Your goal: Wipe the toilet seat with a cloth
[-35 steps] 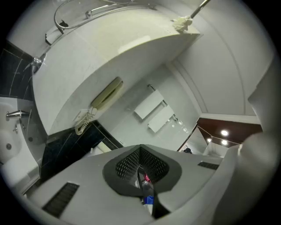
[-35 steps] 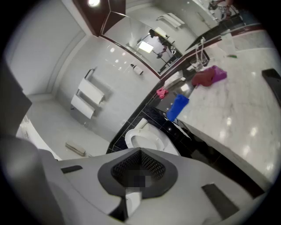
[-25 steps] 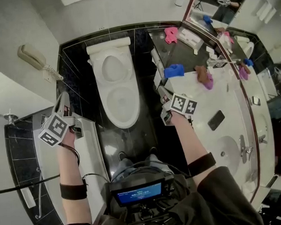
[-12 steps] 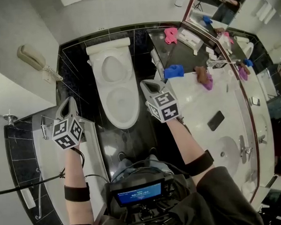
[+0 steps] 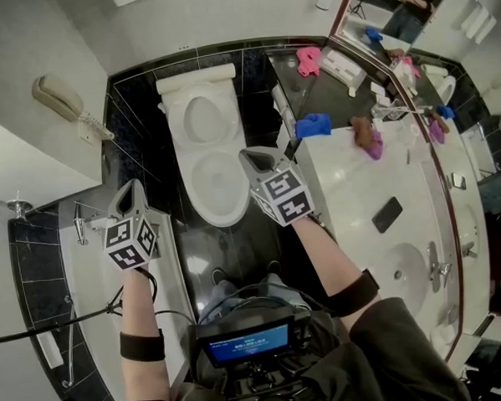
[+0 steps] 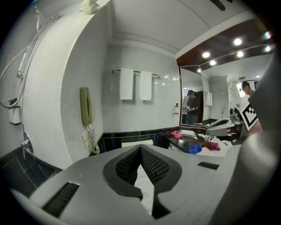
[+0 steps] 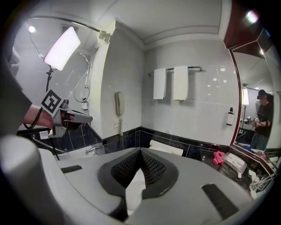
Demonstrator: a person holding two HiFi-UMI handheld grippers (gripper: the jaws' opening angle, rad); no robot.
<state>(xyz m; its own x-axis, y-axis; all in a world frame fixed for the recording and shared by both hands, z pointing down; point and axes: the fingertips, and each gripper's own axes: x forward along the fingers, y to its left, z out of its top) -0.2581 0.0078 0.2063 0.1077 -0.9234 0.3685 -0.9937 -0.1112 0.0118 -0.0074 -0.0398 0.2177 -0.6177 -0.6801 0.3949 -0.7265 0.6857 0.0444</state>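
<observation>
counter (image 5: 350, 190): white marble; blue cloth (image 5: 313, 125), brown cloth (image 5: 361, 129), purple cloth (image 5: 372, 148) and phone (image 5: 387, 214) are laid on it | floor (image 5: 260, 228): black tile; toilet (image 5: 207, 147) is borne

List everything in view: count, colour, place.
toilet: 1, white, against the black-tiled back wall
counter: 1, white, right of toilet
blue cloth: 1, blue, counter corner nearest toilet
pink cloth: 1, pink, right of toilet by back wall
brown cloth: 1, brown, on counter
magenta cloth: 1, magenta, beside brown cloth
smartphone: 1, black, on counter
wall phone: 1, beige, wall left of toilet
towels: 2, white, rail on back wall
left tongs: 1, grey, shut, empty, left of toilet
right tongs: 1, grey, shut, empty, at toilet's right edge
</observation>
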